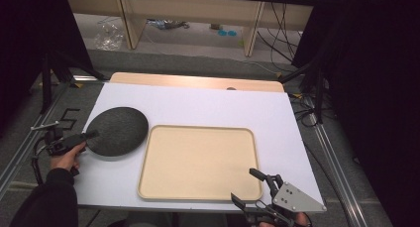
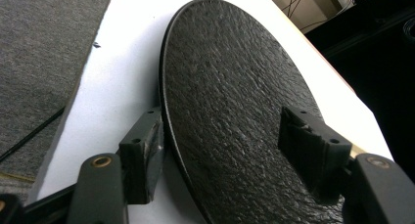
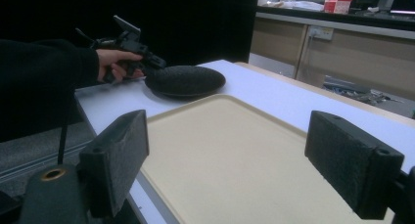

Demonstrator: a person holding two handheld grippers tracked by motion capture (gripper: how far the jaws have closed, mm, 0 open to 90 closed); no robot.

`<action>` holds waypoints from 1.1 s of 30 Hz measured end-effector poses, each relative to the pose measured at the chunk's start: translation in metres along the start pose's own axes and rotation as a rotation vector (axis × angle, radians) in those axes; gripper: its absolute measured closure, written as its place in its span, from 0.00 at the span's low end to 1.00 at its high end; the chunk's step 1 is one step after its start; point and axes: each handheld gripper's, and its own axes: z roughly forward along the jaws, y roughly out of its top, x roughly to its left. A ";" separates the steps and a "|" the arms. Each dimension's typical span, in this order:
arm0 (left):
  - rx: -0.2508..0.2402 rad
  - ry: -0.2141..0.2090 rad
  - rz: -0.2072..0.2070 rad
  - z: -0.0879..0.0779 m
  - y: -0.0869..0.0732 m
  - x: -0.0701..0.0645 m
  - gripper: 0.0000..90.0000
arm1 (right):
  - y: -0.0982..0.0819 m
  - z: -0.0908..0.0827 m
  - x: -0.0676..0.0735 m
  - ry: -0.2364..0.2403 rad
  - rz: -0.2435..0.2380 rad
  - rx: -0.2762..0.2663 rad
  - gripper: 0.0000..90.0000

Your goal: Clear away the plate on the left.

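A round dark textured plate [image 1: 118,130] lies on the white table [image 1: 208,105], left of a beige tray [image 1: 198,128]. My left gripper [image 1: 91,135] reaches in from the left with its jaws astride the plate's near rim. In the left gripper view one pad [image 2: 143,153] sits just outside the rim of the plate [image 2: 235,97] and the other pad [image 2: 313,143] hovers over its top surface, with a gap showing. My right gripper [image 1: 243,184] stands open at the tray's near right corner, nothing between its jaws [image 3: 225,160].
The tray [image 3: 205,100] is bare. The table's wooden far edge [image 1: 198,81] borders grey carpet, and metal rails run along both sides. In the right gripper view a hand holds the left gripper [image 3: 156,63] at the plate [image 3: 186,79].
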 end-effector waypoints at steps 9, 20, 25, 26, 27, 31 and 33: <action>0.005 -0.016 -0.038 0.004 -0.002 0.003 0.46 | -0.001 0.002 0.000 0.019 0.000 0.005 0.19; 0.026 0.094 -0.076 0.003 0.000 0.003 0.79 | -0.001 0.003 0.002 0.029 -0.004 0.011 0.19; 0.020 0.094 -0.100 0.003 0.000 0.003 0.81 | -0.001 0.004 0.002 0.029 -0.007 0.007 0.20; 0.011 0.079 -0.106 0.003 0.000 0.004 0.81 | -0.001 0.002 0.002 0.024 -0.018 0.019 0.20; 0.004 0.061 -0.119 0.002 0.000 0.005 0.83 | 0.001 0.001 0.002 0.019 -0.028 0.010 0.21; -0.014 -0.003 -0.148 -0.004 0.004 0.005 0.89 | 0.000 0.001 0.002 0.025 -0.027 0.014 0.21; -0.017 -0.004 -0.158 -0.006 0.005 0.003 0.90 | 0.000 0.001 0.003 0.024 -0.026 0.016 0.22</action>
